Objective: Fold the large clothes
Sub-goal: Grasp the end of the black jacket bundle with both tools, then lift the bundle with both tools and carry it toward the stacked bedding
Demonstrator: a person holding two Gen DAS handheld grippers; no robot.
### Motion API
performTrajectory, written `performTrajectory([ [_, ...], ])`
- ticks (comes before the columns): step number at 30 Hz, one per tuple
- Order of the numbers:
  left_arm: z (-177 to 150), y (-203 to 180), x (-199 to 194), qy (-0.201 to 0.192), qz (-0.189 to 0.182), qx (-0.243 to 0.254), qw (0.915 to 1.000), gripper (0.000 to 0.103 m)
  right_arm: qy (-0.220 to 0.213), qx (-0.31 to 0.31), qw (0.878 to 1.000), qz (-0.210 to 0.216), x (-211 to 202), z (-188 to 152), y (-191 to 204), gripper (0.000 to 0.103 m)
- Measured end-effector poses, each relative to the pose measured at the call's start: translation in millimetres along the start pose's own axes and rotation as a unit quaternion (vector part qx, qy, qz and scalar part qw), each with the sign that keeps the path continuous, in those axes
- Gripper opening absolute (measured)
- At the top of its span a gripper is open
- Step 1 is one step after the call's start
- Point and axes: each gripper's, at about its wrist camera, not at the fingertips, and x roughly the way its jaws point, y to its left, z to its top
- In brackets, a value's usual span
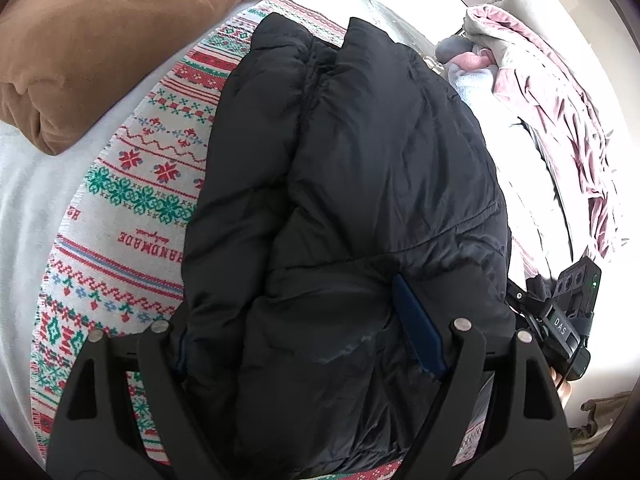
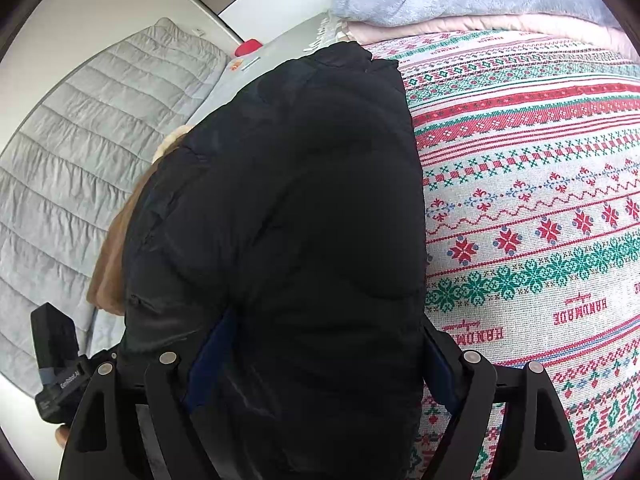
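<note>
Both tools, left [image 1: 304, 332] and right [image 2: 320, 344], stand wide with thick folds of the black jacket [image 1: 360, 168] bulging between their blue pads, seemingly clamped. It lies bunched on the patterned blanket [image 1: 132, 184] over the bed, so folding looks mid-way; next, probably lay the gathered end flat. Pillow [image 1: 100, 40] and pink bedding [image 1: 560, 120] lie nearby.

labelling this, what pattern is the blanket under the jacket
White with red and green knit-style bands on the blanket; clearest from the right wrist.
</note>
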Motion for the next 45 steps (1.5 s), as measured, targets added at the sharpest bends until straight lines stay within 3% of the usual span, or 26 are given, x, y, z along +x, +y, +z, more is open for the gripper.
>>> performTrajectory([
  [4, 0.8, -1.2, 0.9, -0.001, 0.001, 0.003, 1.0000, 0.079, -0.005, -0.012, 1.000, -0.007, 1.2, -3.1, 7.2, 0.076],
  [9, 1.2, -4.5, -5.0, -0.010, 0.004, 0.004, 0.9999, 0.051, -0.020, -0.043, 0.998, -0.031, -6.2, -6.4, 22.6, 0.054],
  [11, 1.6, -5.0, -6.4, -0.014, 0.006, 0.003, 0.9999, 0.048, -0.029, -0.060, 0.997, -0.043, -9.0, -7.7, 30.5, 0.046],
  [16, 1.5, -0.7, -3.4, -0.012, 0.000, -0.008, 0.9999, 0.050, -0.039, -0.081, 0.994, -0.061, -8.2, -11.4, 40.9, 0.041],
  [20, 2.1, 4.1, 2.1, -0.005, -0.015, -0.024, 0.9996, 0.063, -0.040, -0.086, 0.993, -0.066, -4.4, -11.4, 44.9, 0.040],
  [26, 3.0, 6.0, 6.0, -0.002, -0.024, -0.031, 0.9992, 0.067, -0.040, -0.087, 0.993, -0.066, -4.4, -9.5, 44.1, 0.039],
  [28, 2.1, 4.2, 3.7, -0.012, -0.011, -0.027, 0.9995, 0.057, -0.043, -0.096, 0.992, -0.072, -5.6, -10.4, 45.8, 0.038],
  [30, 0.4, 2.7, -1.6, -0.024, -0.003, -0.028, 0.9993, 0.039, -0.050, -0.116, 0.989, -0.082, -7.1, -11.7, 52.1, 0.035],
  [33, 0.8, -0.7, -9.4, -0.036, 0.004, -0.030, 0.9989, 0.028, -0.058, -0.134, 0.985, -0.089, -11.6, -12.5, 59.6, 0.031],
  [40, -1.7, -26.1, -33.7, -0.087, 0.028, 0.008, 0.9958, 0.019, -0.091, -0.173, 0.974, -0.113, -27.4, -18.6, 72.5, 0.024],
  [45, -3.4, -35.6, -49.4, -0.109, 0.013, 0.012, 0.9939, 0.018, -0.116, -0.190, 0.967, -0.122, -46.0, -19.9, 74.5, 0.022],
])
